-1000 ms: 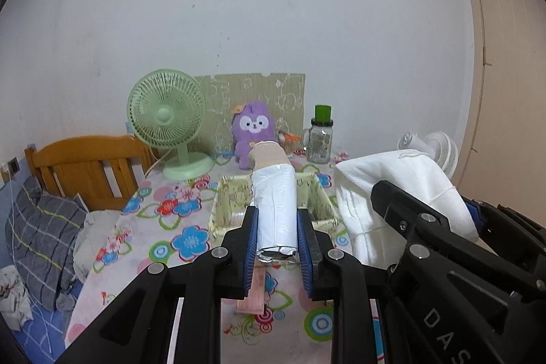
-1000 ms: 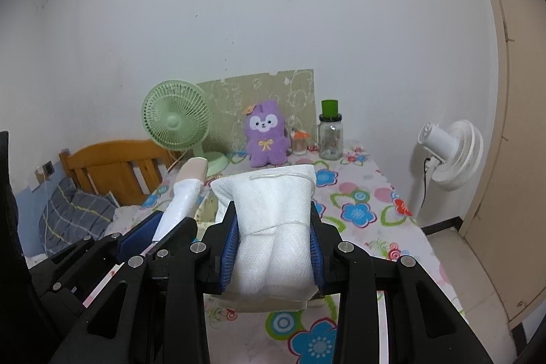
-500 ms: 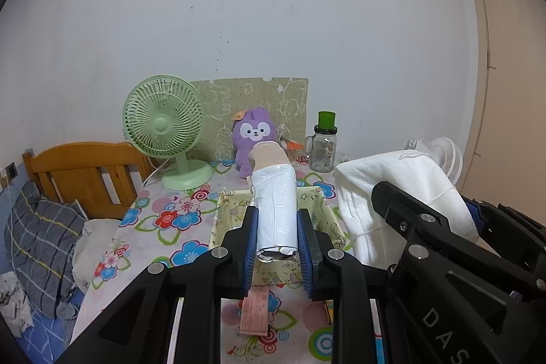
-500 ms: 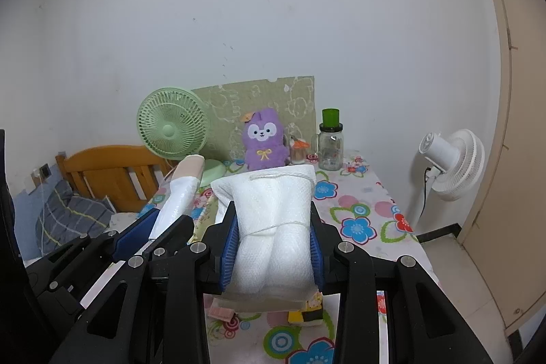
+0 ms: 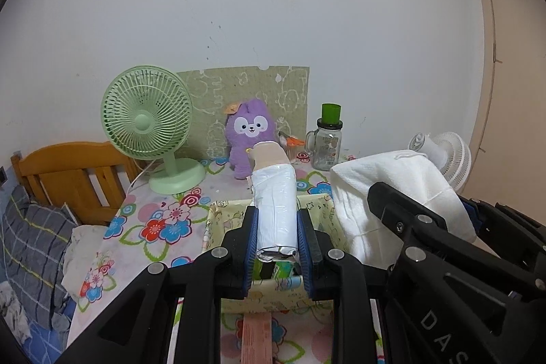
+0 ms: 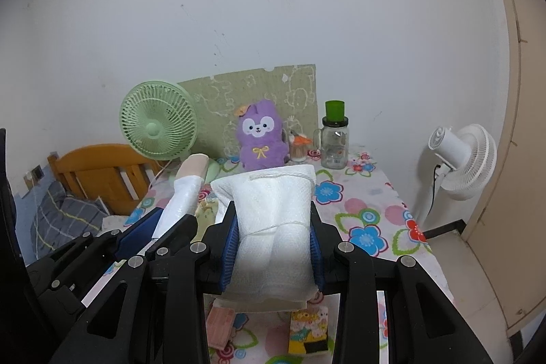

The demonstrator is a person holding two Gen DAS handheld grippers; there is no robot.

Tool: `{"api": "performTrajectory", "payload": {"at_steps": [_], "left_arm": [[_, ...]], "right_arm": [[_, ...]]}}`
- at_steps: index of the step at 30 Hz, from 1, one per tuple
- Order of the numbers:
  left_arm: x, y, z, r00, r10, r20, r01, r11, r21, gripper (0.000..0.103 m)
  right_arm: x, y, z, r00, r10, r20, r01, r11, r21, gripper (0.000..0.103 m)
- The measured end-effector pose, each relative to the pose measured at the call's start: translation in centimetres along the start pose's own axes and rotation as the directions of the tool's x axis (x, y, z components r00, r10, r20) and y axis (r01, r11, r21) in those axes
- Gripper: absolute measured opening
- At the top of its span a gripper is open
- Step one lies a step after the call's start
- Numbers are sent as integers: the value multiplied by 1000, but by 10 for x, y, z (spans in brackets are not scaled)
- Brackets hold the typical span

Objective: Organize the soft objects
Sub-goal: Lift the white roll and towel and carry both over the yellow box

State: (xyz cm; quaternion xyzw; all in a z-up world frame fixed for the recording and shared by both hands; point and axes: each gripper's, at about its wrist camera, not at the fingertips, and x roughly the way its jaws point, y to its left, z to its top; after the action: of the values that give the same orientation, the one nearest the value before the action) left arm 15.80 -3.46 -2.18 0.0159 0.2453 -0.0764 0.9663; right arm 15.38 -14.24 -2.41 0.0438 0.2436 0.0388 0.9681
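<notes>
My left gripper [image 5: 276, 234] is shut on a white wrapped roll with a beige tip [image 5: 274, 207], held above a pale yellow patterned box [image 5: 218, 224] on the floral table. My right gripper [image 6: 273, 248] is shut on a folded white towel bundle tied with string [image 6: 273, 220], held above the table to the right of the left gripper. The towel also shows in the left wrist view [image 5: 392, 193], and the roll in the right wrist view [image 6: 182, 197]. A purple plush toy [image 5: 250, 135] sits at the back of the table.
A green desk fan [image 5: 146, 125] stands back left, a glass jar with a green lid [image 5: 329, 142] back right. A white floor fan [image 6: 460, 159] stands right of the table. A wooden bed frame [image 5: 71, 176] is on the left. A pink packet [image 6: 220, 326] and a yellow sponge [image 6: 307, 330] lie on the near table.
Both grippers have risen and drawn back a little with their loads; the box and table now sit lower in view. Both grips are unchanged.
</notes>
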Motion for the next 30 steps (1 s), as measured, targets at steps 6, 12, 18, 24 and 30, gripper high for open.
{"api": "performTrajectory", "payload": {"at_steps": [6,12,18,24,30], "left_arm": [[27,4,4,1000,2,-24,-2,1000,-7,21],[59,9,7,998,2,-58,-3,1000,-11,21],[89,15,6,996,9,-88,-11,1000,-22,22],[116,22,0,992,13,-129,-18,999,-36,24],[130,25,-7,989,21,-146,-26,999,-34,46]], "right_arm": [[29,-2,6,1000,7,-23,-7,1000,1,39],[60,-4,10,998,22,-51,-22,1000,3,39],[92,-7,12,996,23,-82,-22,1000,2,39],[124,-8,7,992,36,-123,-36,999,1,39],[143,-8,2,988,39,-151,-40,999,-3,39]]}}
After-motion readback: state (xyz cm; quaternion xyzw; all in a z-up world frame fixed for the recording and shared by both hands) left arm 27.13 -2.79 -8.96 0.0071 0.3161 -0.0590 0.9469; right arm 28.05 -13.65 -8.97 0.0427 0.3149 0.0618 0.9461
